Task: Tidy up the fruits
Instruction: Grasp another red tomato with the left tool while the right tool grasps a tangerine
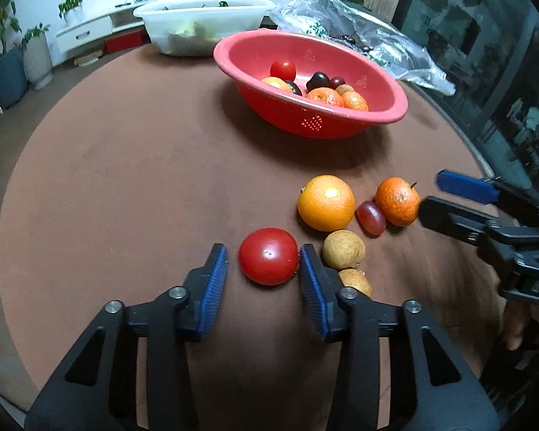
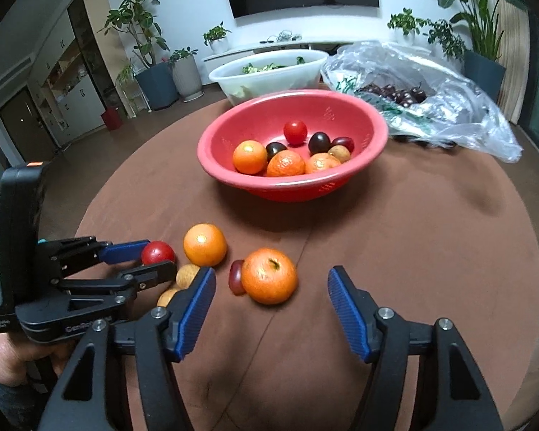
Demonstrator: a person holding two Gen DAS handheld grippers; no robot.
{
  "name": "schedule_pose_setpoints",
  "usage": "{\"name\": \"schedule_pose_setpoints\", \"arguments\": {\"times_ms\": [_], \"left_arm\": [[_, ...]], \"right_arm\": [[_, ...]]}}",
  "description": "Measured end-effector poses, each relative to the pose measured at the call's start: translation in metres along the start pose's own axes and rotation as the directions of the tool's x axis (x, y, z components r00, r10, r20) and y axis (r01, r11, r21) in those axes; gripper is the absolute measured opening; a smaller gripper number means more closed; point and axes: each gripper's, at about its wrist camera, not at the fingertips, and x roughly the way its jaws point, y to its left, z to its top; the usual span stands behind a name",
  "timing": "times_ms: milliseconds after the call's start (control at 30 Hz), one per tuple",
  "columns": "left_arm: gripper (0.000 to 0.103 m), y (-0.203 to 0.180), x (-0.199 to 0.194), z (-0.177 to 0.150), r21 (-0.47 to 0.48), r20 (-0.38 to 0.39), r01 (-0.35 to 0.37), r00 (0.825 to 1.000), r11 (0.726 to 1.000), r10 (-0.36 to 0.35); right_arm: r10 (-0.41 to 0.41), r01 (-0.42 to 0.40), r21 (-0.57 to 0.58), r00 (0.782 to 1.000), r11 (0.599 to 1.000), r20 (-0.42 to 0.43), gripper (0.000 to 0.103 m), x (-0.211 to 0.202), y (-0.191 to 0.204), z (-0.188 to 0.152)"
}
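On the brown table [image 1: 125, 179], the left tool [image 1: 263, 259] brackets a tomato [image 1: 268, 255], pads not yet gripping; squeeze gently, then lift toward the red bowl [image 1: 384, 115]. The right tool [image 2: 271, 282] stands spread.

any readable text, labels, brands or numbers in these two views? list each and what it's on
"GenRo": white lettering, cut off by a finger in front, on the black body of the left gripper, seen in the right wrist view.
Small white three-line label on the same body's lower corner: too small to read.
Green print on the plastic bag: crumpled, not readable.
Nothing readable on the red colander or the fruit.
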Motion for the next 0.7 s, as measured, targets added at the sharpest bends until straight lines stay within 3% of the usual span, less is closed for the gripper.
{"name": "schedule_pose_setpoints", "arguments": {"times_ms": [433, 700], "left_arm": [[0.032, -0.002, -0.007, 0.001, 0.009, 0.020, 0.014, 1.000, 1.000, -0.014], [0.032, -0.014, -0.023, 0.002, 0.060, 0.039, -0.065, 0.997, 0.996, 0.062]], "right_arm": [[0.047, -0.042, 0.048, 0.994, 0.998, -0.100, 0.049, 0.030, -0.008, -0.004], [0.095, -0.084, 0.110, 0.991, 0.990, -0.099, 0.049, 0.031, -0.018, -0.001]]}}
